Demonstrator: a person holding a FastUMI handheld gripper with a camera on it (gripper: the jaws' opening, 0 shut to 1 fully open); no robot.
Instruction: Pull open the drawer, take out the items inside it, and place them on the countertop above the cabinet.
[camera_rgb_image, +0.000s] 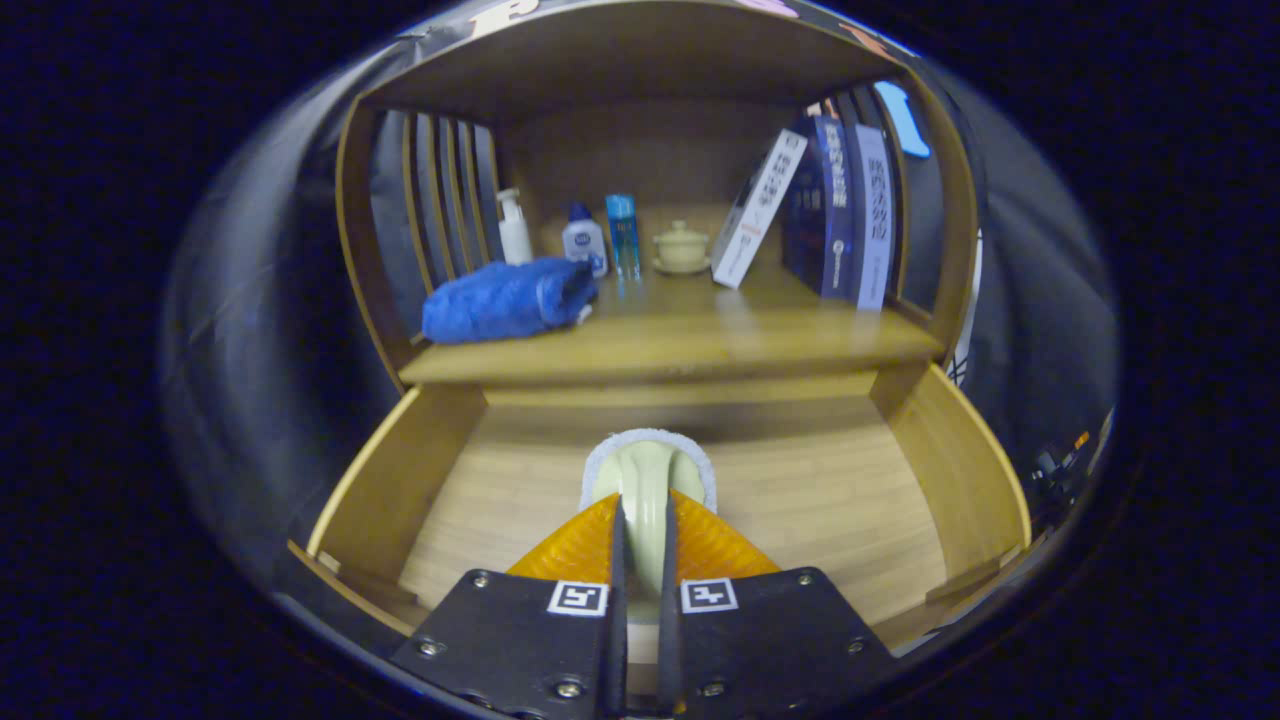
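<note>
Drawer (420, 480) of pale wood stands pulled open below us, its smooth grained floor bare except for what we hold. Our fingers (641, 520) are closed nearly together on a pale green, glossy handle (643, 480) that curves up out of a white fuzzy pad (700, 465), seemingly a small brush or duster; it sits between the fingers, low over the middle of the drawer floor. Just beyond the drawer front, the bench (700, 340) is a polished wooden shelf top, reflecting light. On it lie a soft blue rolled towel (505, 298) to the left, a white pump bottle (514, 228), a small white bottle with a blue cap (584, 240), a clear blue bottle (623, 232), a squat cream lidded cup (682, 245), and leaning books (830, 205) to the right. To do this step well, we judge it best to lift straight up past the drawer edge, then set the item on the open patch ahead, between towel and books.
</note>
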